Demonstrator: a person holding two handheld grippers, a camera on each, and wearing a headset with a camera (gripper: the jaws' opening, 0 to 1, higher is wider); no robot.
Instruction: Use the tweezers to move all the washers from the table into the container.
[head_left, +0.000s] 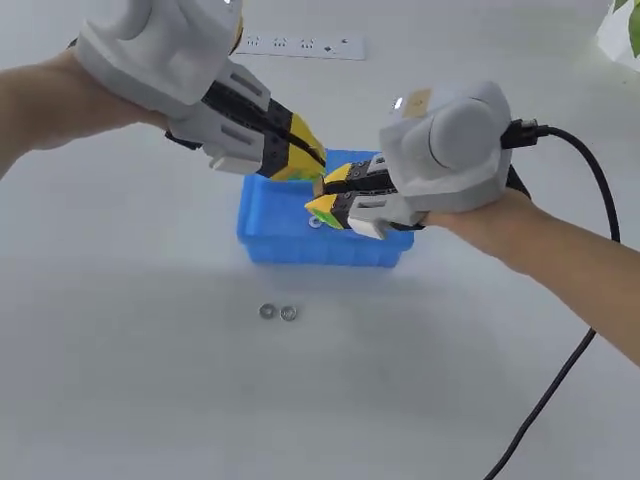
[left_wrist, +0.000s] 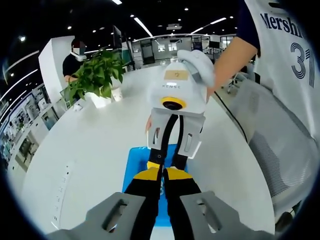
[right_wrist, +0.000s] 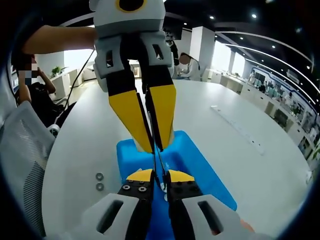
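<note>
A blue container (head_left: 300, 250) stands mid-table, and both grippers meet tip to tip above it. My left gripper (head_left: 312, 158) comes in from the upper left, and its yellow jaws are shut on thin black tweezers (right_wrist: 152, 125). From the right, my right gripper (head_left: 322, 195) has its jaws closed around the tweezers' lower part (right_wrist: 160, 176). The tweezer tips point down into the container (right_wrist: 200, 165). Two washers (head_left: 267, 312) (head_left: 289, 313) lie side by side on the table in front of the container. Another washer (head_left: 316, 222) lies inside it.
A black cable (head_left: 590, 330) runs from the right gripper off the front right. A white power strip (head_left: 300, 45) lies at the table's far edge. A potted plant (left_wrist: 97, 75) stands further along the table, and a mesh chair (left_wrist: 280, 150) is beside it.
</note>
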